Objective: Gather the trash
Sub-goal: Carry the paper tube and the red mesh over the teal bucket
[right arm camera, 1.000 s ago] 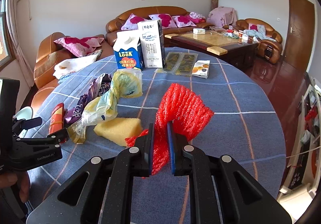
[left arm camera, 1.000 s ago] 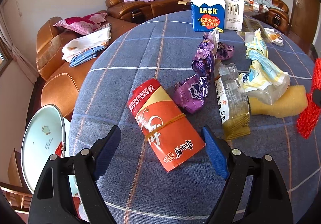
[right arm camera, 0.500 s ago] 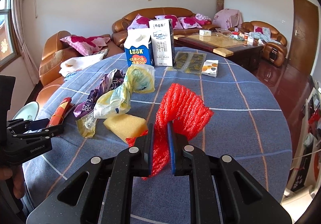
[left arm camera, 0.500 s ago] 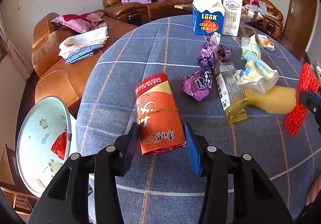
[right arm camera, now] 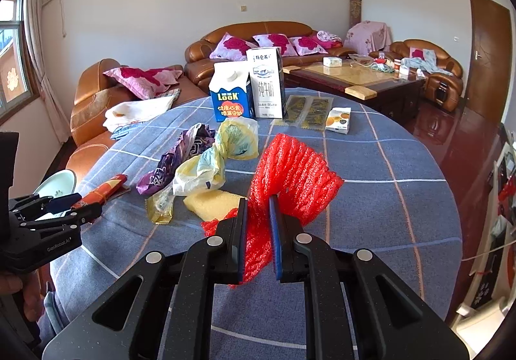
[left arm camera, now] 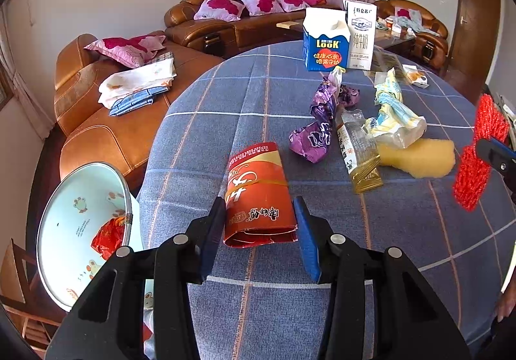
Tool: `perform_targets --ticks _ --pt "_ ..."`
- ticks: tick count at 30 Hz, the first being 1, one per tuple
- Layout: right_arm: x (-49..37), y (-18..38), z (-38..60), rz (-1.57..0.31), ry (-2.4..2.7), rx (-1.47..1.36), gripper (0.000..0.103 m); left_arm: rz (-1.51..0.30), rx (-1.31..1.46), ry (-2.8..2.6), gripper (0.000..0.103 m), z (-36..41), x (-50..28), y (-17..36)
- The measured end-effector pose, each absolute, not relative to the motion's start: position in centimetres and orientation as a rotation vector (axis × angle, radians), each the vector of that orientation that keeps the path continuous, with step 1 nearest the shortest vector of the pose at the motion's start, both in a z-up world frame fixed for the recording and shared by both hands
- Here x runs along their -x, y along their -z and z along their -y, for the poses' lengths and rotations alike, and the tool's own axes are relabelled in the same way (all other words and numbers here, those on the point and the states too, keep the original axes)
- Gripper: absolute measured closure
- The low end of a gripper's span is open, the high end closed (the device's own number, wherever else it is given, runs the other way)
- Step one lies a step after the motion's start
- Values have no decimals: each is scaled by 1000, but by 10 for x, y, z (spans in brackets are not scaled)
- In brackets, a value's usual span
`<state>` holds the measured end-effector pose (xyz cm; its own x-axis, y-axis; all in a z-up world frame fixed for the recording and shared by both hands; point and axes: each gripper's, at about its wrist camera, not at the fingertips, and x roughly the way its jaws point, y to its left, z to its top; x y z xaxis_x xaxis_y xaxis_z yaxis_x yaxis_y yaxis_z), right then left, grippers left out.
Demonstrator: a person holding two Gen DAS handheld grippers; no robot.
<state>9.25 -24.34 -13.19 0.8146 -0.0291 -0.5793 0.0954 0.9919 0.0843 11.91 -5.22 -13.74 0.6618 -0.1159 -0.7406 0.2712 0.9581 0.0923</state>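
Observation:
A red and gold snack packet [left arm camera: 258, 179] with a rubber band round it lies on the blue checked tablecloth [left arm camera: 209, 121]. My left gripper [left arm camera: 259, 215] is shut on the packet's near end, a blue pad against each side. The right wrist view shows the same gripper [right arm camera: 74, 203] and packet [right arm camera: 103, 190] at the table's left edge. My right gripper [right arm camera: 258, 202] is shut on a red foam net [right arm camera: 290, 166] and holds it above the cloth. The net [left arm camera: 477, 173] shows at the far right of the left wrist view. A white bin [left arm camera: 80, 215] with cartoon prints stands below the table's left edge, a red wrapper [left arm camera: 108, 236] inside.
On the cloth lie a purple wrapper [left arm camera: 317, 128], a clear packet with a gold end [left arm camera: 358, 150], a twisted yellow bag [left arm camera: 396, 121] and a yellow sponge [left arm camera: 419, 157]. Two milk cartons [left arm camera: 325, 44] stand at the back, a small box [right arm camera: 338, 120] beside them. Sofas ring the table.
The left jaws went from wide open to closed on the red packet's sides, and the packet slid toward the near table edge. The right gripper kept hold of the net and drew back a little.

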Motion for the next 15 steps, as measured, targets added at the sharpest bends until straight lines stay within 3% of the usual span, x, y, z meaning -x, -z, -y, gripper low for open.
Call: perform_targets --ticks 15 --pt "-86 121 221 -573 -13 -111 90 -739 -172 208 61 40 -105 116"
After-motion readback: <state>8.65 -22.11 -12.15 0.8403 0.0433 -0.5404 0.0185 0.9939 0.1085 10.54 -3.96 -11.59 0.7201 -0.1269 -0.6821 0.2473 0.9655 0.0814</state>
